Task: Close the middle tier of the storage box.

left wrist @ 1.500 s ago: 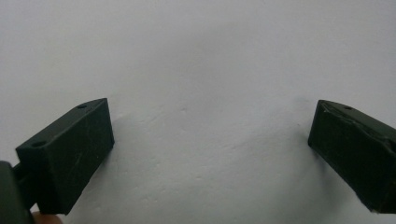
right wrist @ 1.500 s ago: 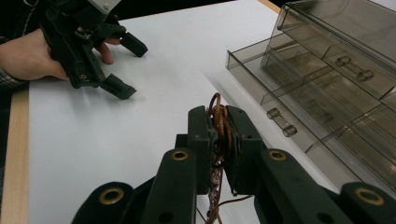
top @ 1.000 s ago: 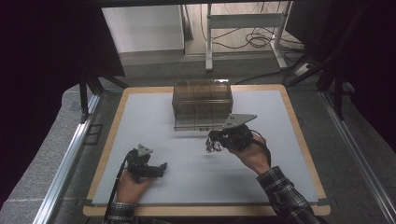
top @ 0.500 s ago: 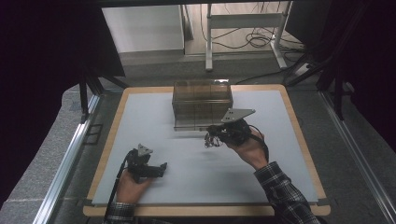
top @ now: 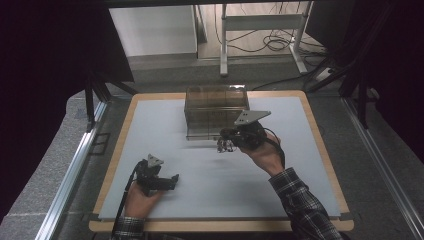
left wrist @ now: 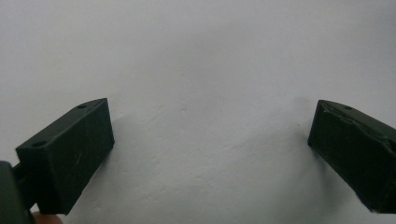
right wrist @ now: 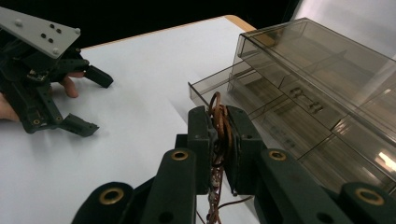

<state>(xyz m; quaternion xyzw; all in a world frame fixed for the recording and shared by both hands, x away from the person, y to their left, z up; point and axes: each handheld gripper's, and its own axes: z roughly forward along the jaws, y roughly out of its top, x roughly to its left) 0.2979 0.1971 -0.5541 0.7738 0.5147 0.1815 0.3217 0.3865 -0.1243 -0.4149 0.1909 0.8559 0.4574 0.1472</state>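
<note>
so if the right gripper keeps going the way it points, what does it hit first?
Probably the pulled-out drawer of the smoky plastic drawer box. The right gripper, shut on a brownish wire loop, points at the drawer's near corner. Depth is unclear; it might pass just beside it over the white tabletop.

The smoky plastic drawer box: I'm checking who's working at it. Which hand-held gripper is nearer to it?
Right. The right hand-held gripper holds a brown wire bundle beside the drawer box; the left hand-held gripper rests far off, near the table's front.
</note>
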